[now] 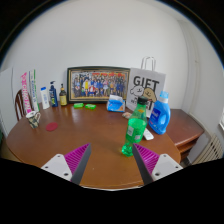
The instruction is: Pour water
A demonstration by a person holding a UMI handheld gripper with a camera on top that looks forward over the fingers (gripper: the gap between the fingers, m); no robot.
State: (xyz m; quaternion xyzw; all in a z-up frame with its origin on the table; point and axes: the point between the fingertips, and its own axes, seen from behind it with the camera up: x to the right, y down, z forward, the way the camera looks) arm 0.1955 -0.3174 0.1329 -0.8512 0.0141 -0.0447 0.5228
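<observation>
Green bottle [134, 129] just ahead of open claw [110, 160]

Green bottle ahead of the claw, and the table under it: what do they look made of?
Green bottle: seems translucent plastic, since light passes through its tinted body; glass cannot be ruled out. Table: looks like reddish-brown wood or wood veneer with a glossy finish, as it shows soft reflections. The claw is open, short of the bottle.

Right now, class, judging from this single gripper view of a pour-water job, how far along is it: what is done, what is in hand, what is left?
Done: nothing of the pour shows yet. In hand: the gripper is open and empty, its fingers aimed at the green bottle, which stands upright on the wooden table just ahead of them, apart from both. Left: closing on the bottle, lifting it, and pouring; I cannot tell which vessel receives the water.
</observation>
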